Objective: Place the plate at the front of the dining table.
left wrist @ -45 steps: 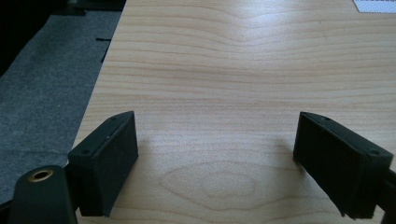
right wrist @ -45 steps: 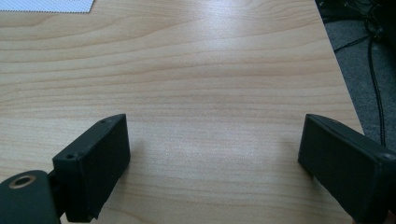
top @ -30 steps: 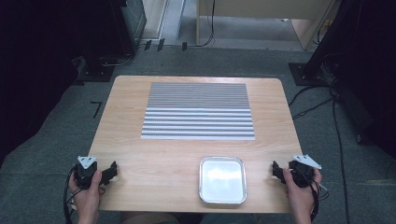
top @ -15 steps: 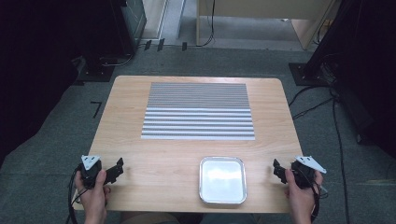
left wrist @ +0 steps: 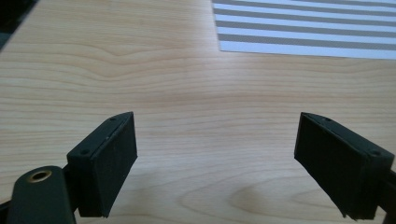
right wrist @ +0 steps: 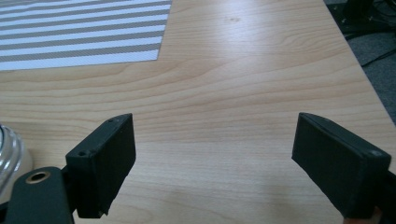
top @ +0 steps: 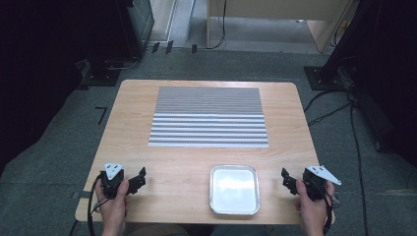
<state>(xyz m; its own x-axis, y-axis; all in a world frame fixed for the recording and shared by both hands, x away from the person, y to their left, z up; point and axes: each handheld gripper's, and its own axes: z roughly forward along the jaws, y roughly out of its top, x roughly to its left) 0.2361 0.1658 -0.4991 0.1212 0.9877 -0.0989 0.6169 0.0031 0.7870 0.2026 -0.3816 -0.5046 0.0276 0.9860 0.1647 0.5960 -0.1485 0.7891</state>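
The wooden bench (top: 206, 147) takes up the middle of the high view, a light rectangular top with rounded corners standing on grey carpet, with dark equipment and cables around its far sides. On its far half lies the striped mat (top: 209, 117), a flat rectangle of grey and white bands, finer in the far part and broader in the near part; its near edge shows at the top right of the left gripper view (left wrist: 303, 28) and at the top left of the right gripper view (right wrist: 79, 35). Nearer the person, just right of the middle and close to the front edge of the bench, sits the metal tray (top: 234, 190), a shallow square dish with rounded corners and a shiny rim, with nothing in it; it lies well apart from the mat and between the two tools, closer to the right one. A curved piece of its rim shows at the lower left edge of the right gripper view (right wrist: 10, 154). The left tool (top: 137, 178) is held by the left hand (top: 114, 201) at the near left corner of the bench, well apart from the tray, its jaws spread wide over bare wood with nothing between them (left wrist: 217, 163). The right tool (top: 287, 180) is held by the right hand (top: 311, 206) at the near right corner, near the tray but not touching it, its jaws likewise standing wide apart over bare wood and holding nothing (right wrist: 215, 163).
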